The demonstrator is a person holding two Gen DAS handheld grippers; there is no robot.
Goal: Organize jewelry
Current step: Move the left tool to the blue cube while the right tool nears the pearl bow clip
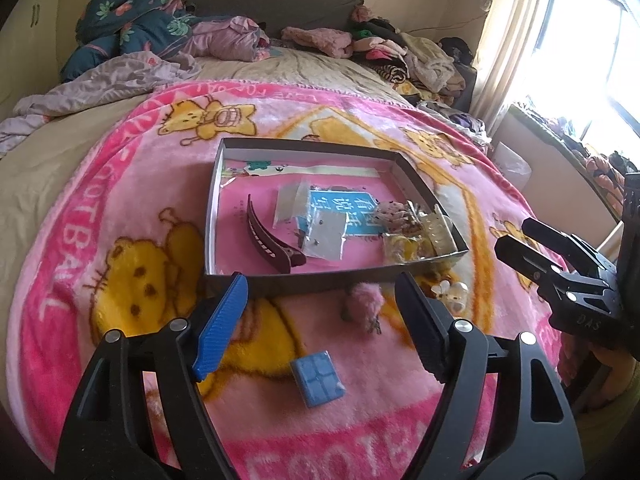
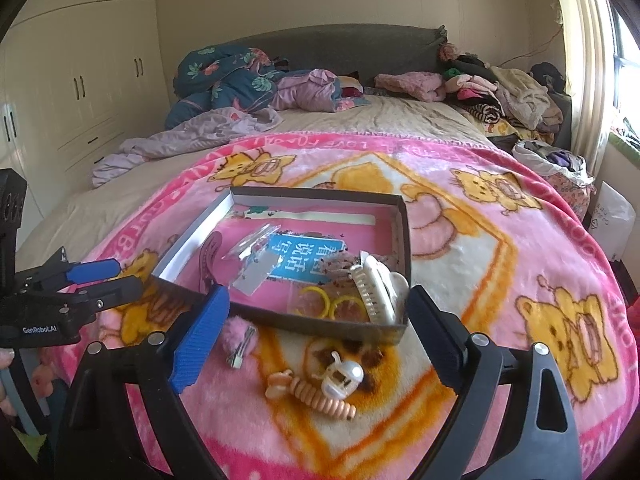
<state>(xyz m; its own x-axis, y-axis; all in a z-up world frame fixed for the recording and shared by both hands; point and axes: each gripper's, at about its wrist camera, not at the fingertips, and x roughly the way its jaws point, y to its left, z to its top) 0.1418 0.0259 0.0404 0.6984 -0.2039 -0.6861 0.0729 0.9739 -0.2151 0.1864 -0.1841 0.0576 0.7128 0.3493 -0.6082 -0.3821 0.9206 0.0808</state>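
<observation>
A shallow dark-walled box lies on the pink blanket. It holds a dark red hair clip, clear bags, yellow hair ties and a white claw clip. On the blanket in front lie a blue square piece, a pink fluffy clip, a pearly small claw clip and a peach spiral tie. My left gripper hovers open over the blue piece, holding nothing. My right gripper stands open above the pearly clip, also holding nothing.
The pink cartoon blanket covers the near half of a bed. Piled bedding and clothes lie by the headboard. A wardrobe is at the left, a bright window at the right.
</observation>
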